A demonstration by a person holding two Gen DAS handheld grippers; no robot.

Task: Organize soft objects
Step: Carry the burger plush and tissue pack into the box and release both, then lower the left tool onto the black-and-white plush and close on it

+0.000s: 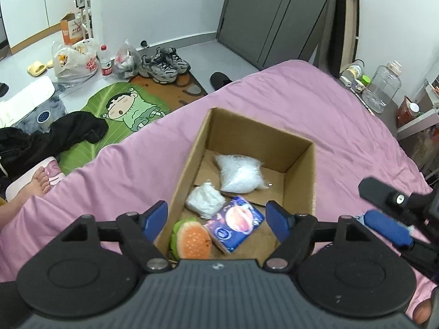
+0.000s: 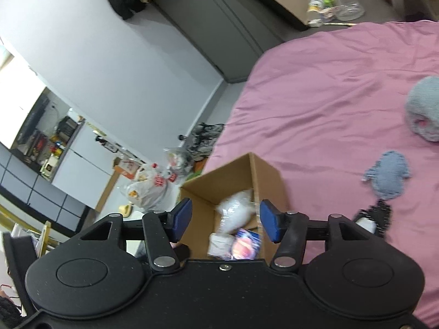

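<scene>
Burger, a plush one, sits nearest the lens, tucked in the near left corner of the box, bun face tilted up toward the camera. Just beside it the tissue pack lies flat, its long axis running diagonally from the near side toward the box's right wall; beyond it come a white wad and a clear bag of white filling near the far wall. Packed side by side like this, they likely leave floor free for more. Left tongs hang spread and empty over the box, as if just let go. Right tongs are spread and empty too, tilted over the box's right wall. On the bed, well apart from the box, a blue rag, a grey plush and a black-and-white thing lie unsorted, probably next.
</scene>
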